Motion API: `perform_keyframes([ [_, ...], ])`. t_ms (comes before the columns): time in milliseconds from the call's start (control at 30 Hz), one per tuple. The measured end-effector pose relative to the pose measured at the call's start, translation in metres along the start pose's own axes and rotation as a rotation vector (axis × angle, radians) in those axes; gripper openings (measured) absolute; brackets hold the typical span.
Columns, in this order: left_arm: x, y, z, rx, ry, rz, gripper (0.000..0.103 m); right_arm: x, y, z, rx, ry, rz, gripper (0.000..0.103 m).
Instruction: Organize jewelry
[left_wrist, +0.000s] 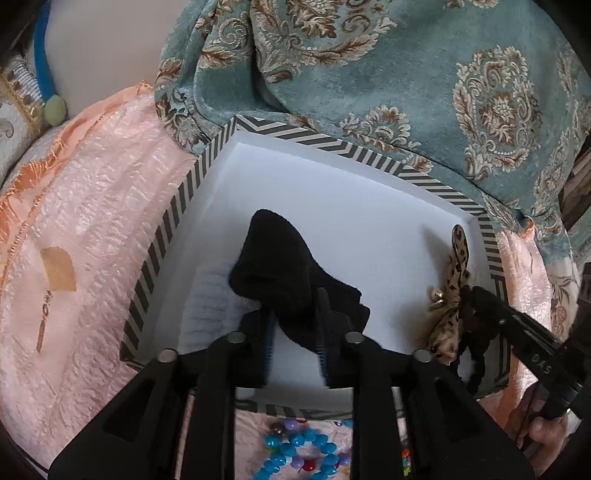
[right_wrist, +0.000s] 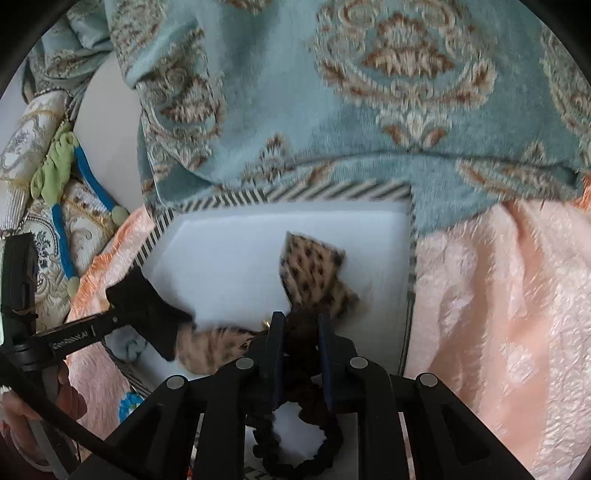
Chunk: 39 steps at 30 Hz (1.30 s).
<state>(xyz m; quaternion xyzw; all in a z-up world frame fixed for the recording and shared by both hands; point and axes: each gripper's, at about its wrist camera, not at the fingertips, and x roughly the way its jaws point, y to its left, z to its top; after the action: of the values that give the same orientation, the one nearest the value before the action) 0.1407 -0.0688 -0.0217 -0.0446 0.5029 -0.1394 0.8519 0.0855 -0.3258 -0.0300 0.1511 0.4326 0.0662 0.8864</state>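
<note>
A white box with a striped rim (left_wrist: 332, 142) (right_wrist: 332, 190) lies on a pink bedspread. My left gripper (left_wrist: 295, 314) is inside it, jaws apart, and a black fuzzy hair tie (left_wrist: 273, 266) (right_wrist: 147, 310) rests on the box floor across its tips. My right gripper (right_wrist: 300, 328) (left_wrist: 476, 295) reaches in at the box's right side. It is shut on the dark scrunchie part of a leopard-print bow hair tie (right_wrist: 314, 269) (left_wrist: 456, 280), whose black elastic loop (right_wrist: 295, 443) hangs below the fingers.
A pale ribbed scrunchie (left_wrist: 210, 302) lies in the box beside the black one. A blue bead necklace (left_wrist: 295, 450) sits on the pink bedspread (left_wrist: 92, 221) in front of the box. A teal patterned blanket (left_wrist: 369, 74) overlaps the far rim. A blue headband (right_wrist: 88, 177) lies at the left.
</note>
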Motion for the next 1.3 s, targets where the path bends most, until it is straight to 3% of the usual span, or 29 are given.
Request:
perform_keyframes([
  [67,-0.002,-0.002,-0.003,0.000,0.002,-0.018,0.049,0.003,-0.004,-0.004,0.021,0.019,-0.003,0.022],
  [167,-0.008,-0.005,-0.008,0.012,-0.001,-0.015,0.056,-0.003,-0.007,-0.009,0.040,0.012,0.003,0.024],
  [200,-0.010,-0.006,-0.010,0.015,-0.003,-0.010,0.056,-0.008,-0.007,-0.010,0.041,0.007,0.004,0.025],
  [267,-0.016,-0.008,-0.014,0.017,-0.007,-0.005,0.058,-0.017,-0.004,-0.013,0.036,-0.008,0.005,0.042],
  [333,-0.022,-0.008,-0.018,0.019,-0.011,-0.004,0.058,-0.031,0.001,-0.016,0.022,-0.038,-0.005,0.049],
  [833,-0.095,-0.031,-0.066,0.095,-0.123,0.061,0.059,-0.102,0.057,-0.061,-0.092,-0.117,-0.044,0.051],
  [967,-0.113,-0.034,-0.077,0.099,-0.150,0.063,0.059,-0.120,0.068,-0.071,-0.091,-0.134,-0.060,0.065],
  [1300,-0.147,-0.040,-0.104,0.115,-0.193,0.079,0.059,-0.155,0.088,-0.090,-0.103,-0.161,-0.059,0.065],
])
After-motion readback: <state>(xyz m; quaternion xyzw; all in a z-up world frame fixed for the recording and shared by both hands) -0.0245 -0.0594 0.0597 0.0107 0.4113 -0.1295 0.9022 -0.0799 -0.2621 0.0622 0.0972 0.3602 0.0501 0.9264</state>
